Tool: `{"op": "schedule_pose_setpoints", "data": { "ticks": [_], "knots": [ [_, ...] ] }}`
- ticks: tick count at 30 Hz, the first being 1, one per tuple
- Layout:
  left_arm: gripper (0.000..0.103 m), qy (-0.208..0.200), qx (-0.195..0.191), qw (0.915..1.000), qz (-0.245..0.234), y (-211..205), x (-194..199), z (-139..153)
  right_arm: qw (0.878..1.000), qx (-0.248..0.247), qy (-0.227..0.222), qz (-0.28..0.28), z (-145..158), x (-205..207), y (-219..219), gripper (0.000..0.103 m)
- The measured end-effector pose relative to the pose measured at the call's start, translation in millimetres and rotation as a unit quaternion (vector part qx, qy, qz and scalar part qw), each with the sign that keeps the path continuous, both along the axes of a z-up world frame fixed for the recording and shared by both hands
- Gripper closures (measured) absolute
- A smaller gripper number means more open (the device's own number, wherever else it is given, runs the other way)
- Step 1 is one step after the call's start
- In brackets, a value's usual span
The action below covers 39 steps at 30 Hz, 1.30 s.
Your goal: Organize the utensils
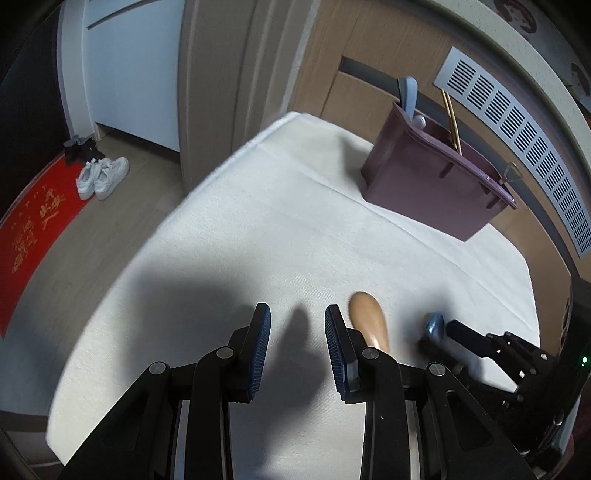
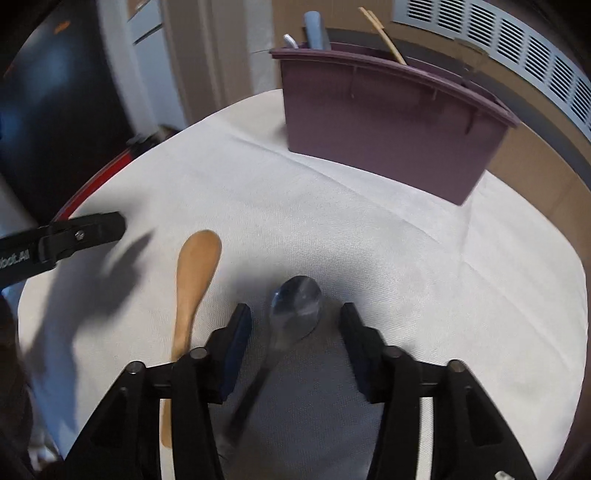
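A purple utensil holder (image 1: 432, 181) stands at the far side of the white-clothed table (image 1: 258, 221); it also shows in the right wrist view (image 2: 380, 125). It holds a blue-grey handle (image 2: 316, 31) and chopsticks (image 2: 384, 33). A wooden spoon (image 2: 194, 284) and a metal spoon (image 2: 295, 306) lie on the cloth. My right gripper (image 2: 295, 314) is open, its fingers on either side of the metal spoon. My left gripper (image 1: 297, 321) is open and empty, just left of the wooden spoon (image 1: 369, 321). The right gripper shows in the left wrist view (image 1: 448, 328).
A wooden wall panel with a white vent grille (image 1: 517, 147) runs behind the holder. White sneakers (image 1: 101, 177) and a red doormat (image 1: 29, 236) lie on the floor beyond the table's left edge.
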<state>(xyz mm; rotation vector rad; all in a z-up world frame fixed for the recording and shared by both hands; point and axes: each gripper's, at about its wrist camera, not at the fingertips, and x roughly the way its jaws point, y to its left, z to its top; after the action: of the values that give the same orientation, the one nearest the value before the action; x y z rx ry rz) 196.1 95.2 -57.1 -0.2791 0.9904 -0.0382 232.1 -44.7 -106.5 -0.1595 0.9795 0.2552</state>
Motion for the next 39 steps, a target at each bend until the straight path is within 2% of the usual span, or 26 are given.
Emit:
{"op": "schedule_pose_setpoints", "data": {
  "ticks": [3,5,8,10,13,17,22,26,28,30,34,35,36,39],
  "knots": [
    [0.072,0.021,-0.01,0.9997,-0.012,-13,8,-6,1.0,-0.014,-0.012,-0.007,3,-1,-21,0.078],
    [0.072,0.04,-0.024,0.9987,-0.021,-25,16,-13,0.999,-0.029,-0.024,-0.035,3,0,-44,0.078],
    [0.07,0.058,-0.041,0.9972,-0.022,-41,30,-21,0.998,-0.017,-0.02,-0.064,2,-1,-79,0.078],
    [0.07,0.056,-0.019,0.9979,-0.026,-53,36,-20,0.997,-0.001,-0.018,-0.072,1,-4,-94,0.078],
    [0.067,0.054,0.03,0.9965,-0.057,-77,41,-18,0.997,-0.002,-0.028,-0.07,-1,-10,-99,0.078],
    [0.063,0.039,0.111,0.9873,-0.106,-99,37,-21,0.997,-0.008,-0.038,-0.072,-2,-11,-99,0.077],
    [0.062,0.045,0.104,0.9854,-0.127,-94,37,-22,0.996,0.005,-0.033,-0.085,-5,-2,-100,0.077],
    [0.065,0.046,0.122,0.983,-0.129,-102,40,-21,0.994,-0.007,-0.037,-0.1,-5,3,-93,0.077],
    [0.071,0.034,0.099,0.9856,-0.133,-100,40,-20,0.994,-0.017,-0.038,-0.098,-3,3,-88,0.077],
    [0.071,0.016,0.065,0.9893,-0.129,-92,29,-12,0.995,-0.012,-0.041,-0.088,1,1,-89,0.077],
    [0.071,-0.069,0.051,0.9885,-0.125,-83,-5,20,0.992,0.031,-0.1,-0.069,32,-25,-100,0.078],
    [0.071,-0.085,0.04,0.9875,-0.127,-81,-12,28,0.991,0.036,-0.115,-0.065,41,-31,-102,0.092],
    [0.071,-0.098,0.032,0.9866,-0.127,-79,-18,35,0.99,0.042,-0.122,-0.057,48,-35,-102,0.099],
    [0.071,-0.135,0.023,0.982,-0.13,-77,-33,53,0.988,0.044,-0.143,-0.04,65,-47,-96,0.102]
  ]
}}
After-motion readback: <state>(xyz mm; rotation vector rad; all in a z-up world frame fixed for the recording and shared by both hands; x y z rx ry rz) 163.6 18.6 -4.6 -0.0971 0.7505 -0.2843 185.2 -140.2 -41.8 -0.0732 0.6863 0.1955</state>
